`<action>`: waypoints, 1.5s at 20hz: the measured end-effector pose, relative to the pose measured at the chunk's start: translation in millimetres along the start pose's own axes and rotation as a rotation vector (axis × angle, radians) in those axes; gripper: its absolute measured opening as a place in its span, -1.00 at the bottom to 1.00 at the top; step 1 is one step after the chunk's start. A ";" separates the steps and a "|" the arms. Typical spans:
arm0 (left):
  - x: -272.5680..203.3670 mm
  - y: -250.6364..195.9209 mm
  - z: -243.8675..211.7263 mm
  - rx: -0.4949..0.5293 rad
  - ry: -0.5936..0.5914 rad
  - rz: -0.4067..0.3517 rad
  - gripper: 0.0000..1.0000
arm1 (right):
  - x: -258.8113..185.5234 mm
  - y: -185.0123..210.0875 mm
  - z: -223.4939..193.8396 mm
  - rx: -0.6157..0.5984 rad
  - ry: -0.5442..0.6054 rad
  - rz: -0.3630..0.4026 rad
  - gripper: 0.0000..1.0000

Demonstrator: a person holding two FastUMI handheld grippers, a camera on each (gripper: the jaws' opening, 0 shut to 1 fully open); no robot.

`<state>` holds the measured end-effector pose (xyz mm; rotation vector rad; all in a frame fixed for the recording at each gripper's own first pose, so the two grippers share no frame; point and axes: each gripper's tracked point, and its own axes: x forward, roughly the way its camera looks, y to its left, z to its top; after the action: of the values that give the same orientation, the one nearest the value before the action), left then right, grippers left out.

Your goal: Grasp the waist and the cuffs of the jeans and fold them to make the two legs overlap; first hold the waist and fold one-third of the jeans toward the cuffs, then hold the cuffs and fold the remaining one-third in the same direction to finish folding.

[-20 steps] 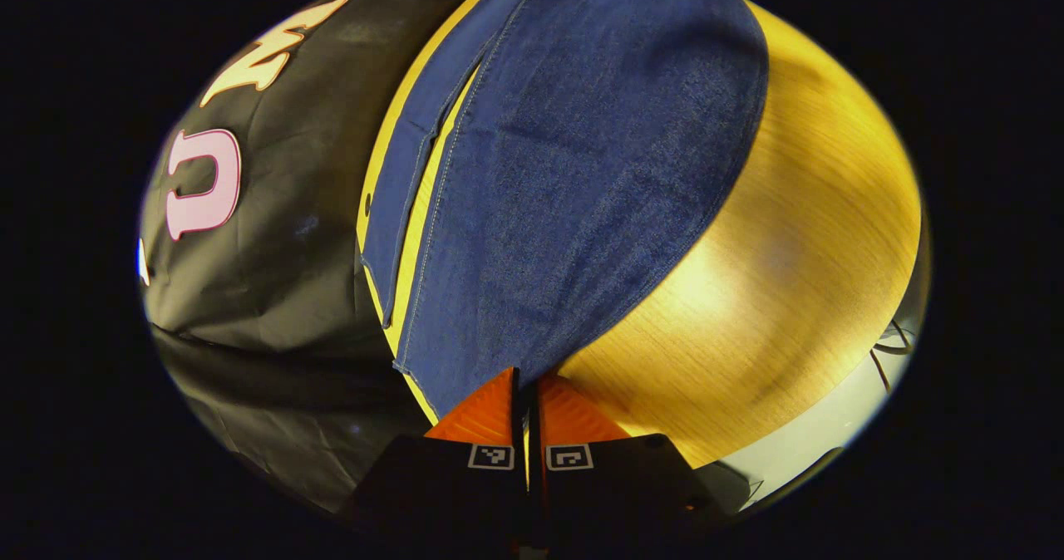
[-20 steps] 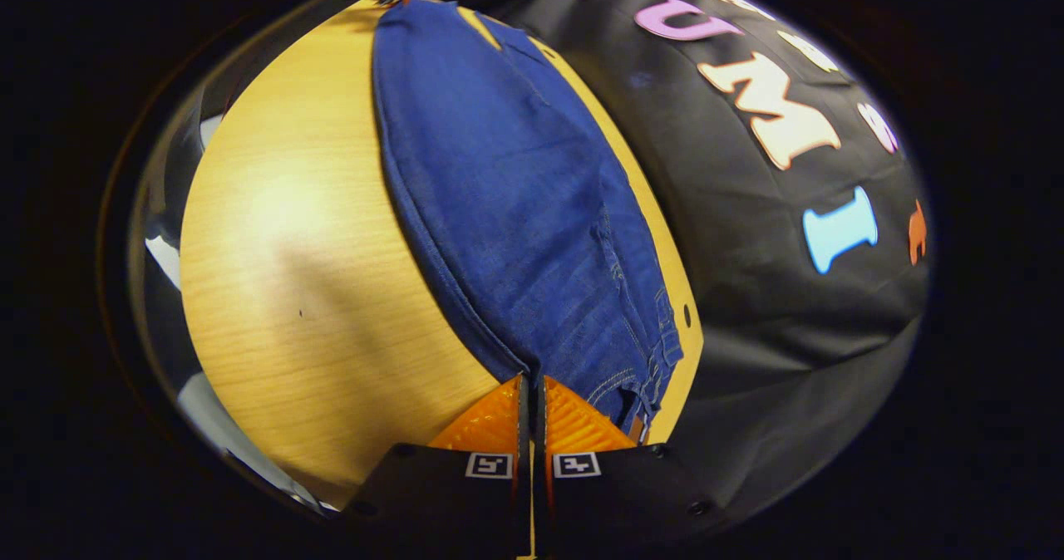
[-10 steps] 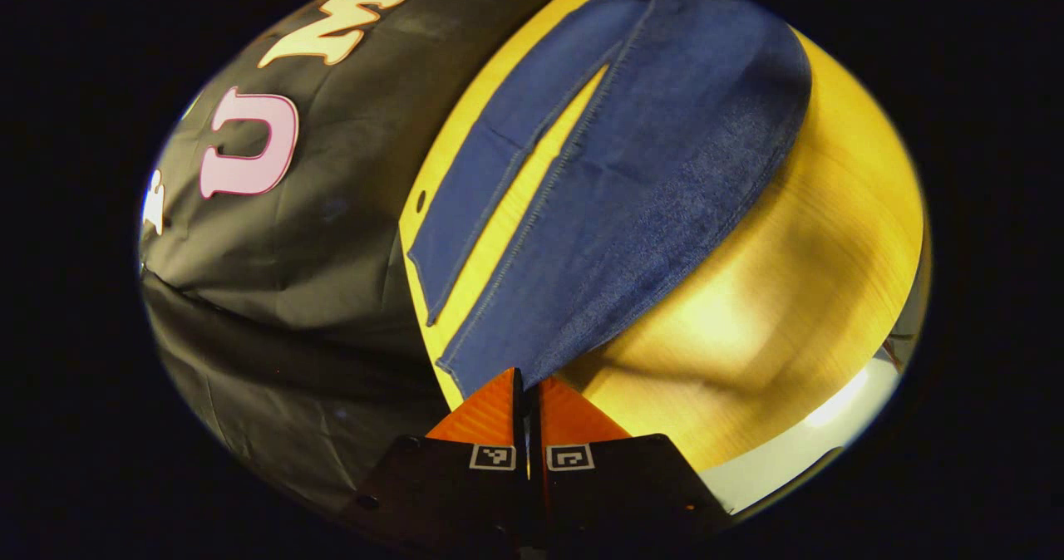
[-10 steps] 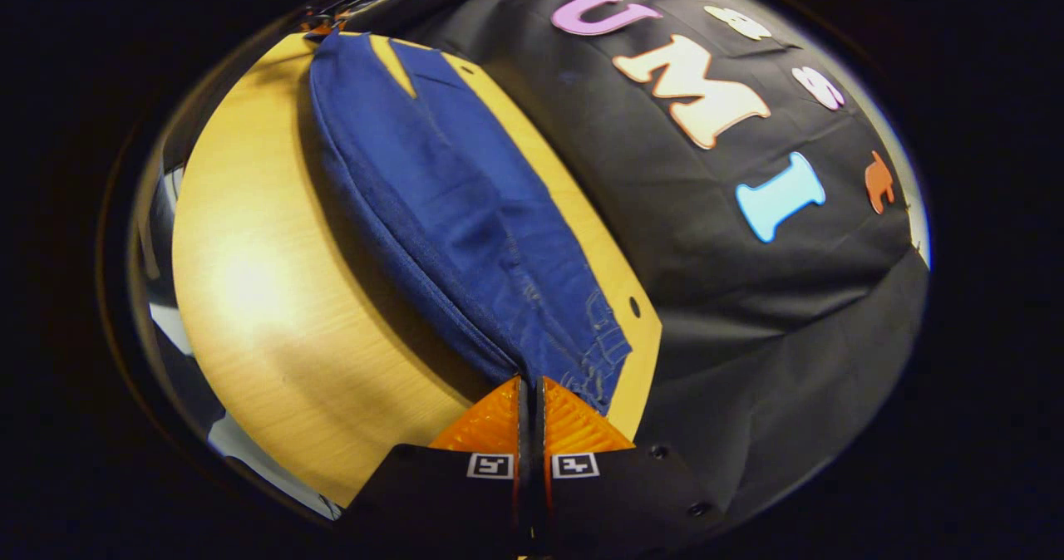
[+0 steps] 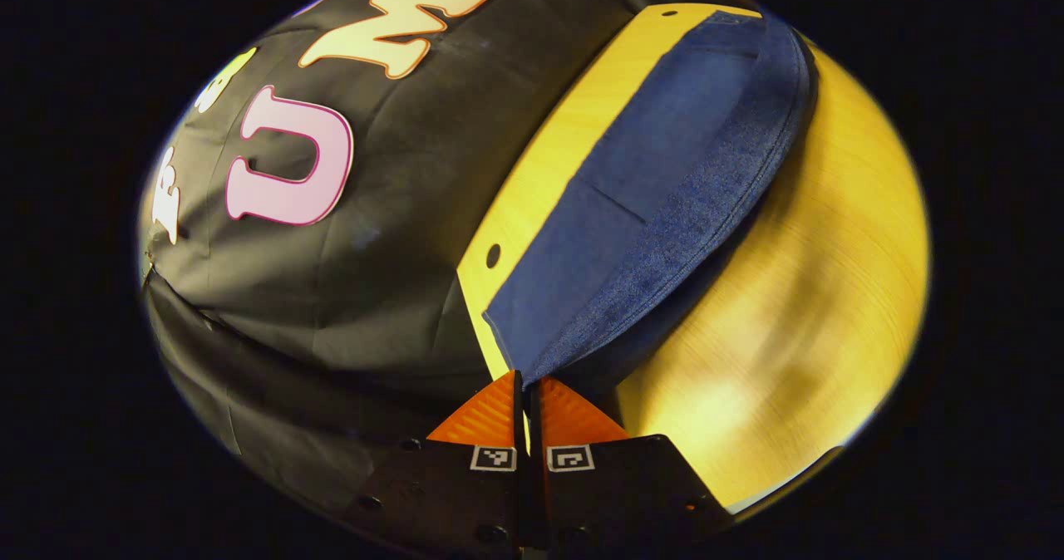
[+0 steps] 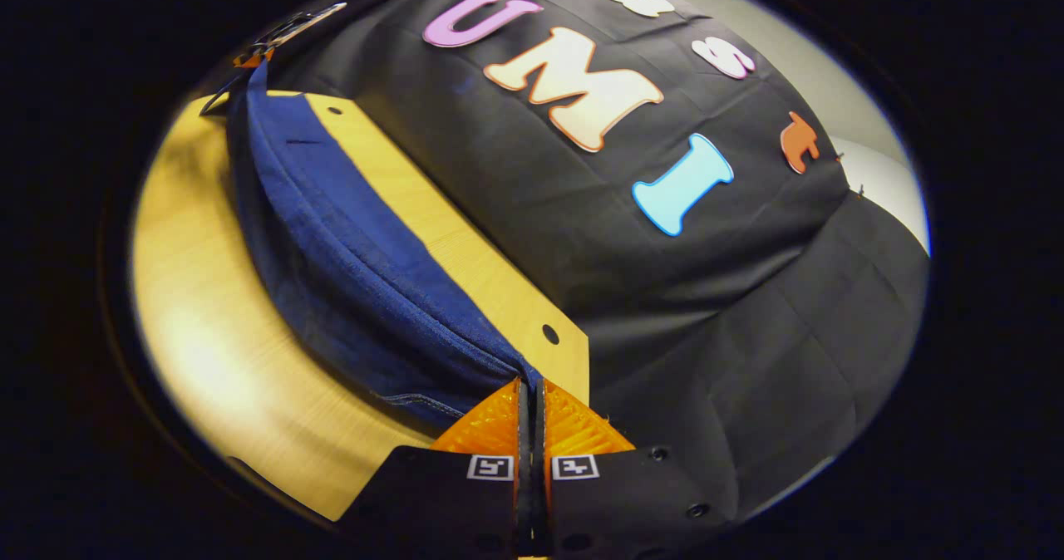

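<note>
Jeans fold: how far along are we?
Done: both grasps are made. The left gripper and the right gripper are each shut on an end of the dark blue denim jeans.
In hand: the lengthwise fold, one leg carried over the other above the light wooden table.
Left: laying it flat, then both one-third folds.

Jeans [image 5: 665, 203] edge: vanished between the left gripper's [image 5: 527, 384] fingers [image 5: 486, 415]; the pinched part hidden
Lower leg: covered by the lifted layer; its outline could not be told
Surface [image 5: 790, 361]: near side blurred in the left gripper view; cut off by the rim
Far end of jeans [image 6: 249, 95]: too small to tell in the right gripper view; the dark clutter beside it unclear
Right gripper [image 6: 529, 387]: cloth hidden where the fingers met
</note>
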<state>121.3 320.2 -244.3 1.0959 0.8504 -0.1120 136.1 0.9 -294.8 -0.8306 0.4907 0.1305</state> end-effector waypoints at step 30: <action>133.0 -4.1 161.4 -0.595 -0.333 -0.173 0.90 | 130.5 -29.3 -17.7 0.622 0.141 -0.218 0.98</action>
<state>299.5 228.7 -304.6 0.4277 0.6161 -0.1676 253.4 -42.0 -346.0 -0.2782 0.5294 -0.2749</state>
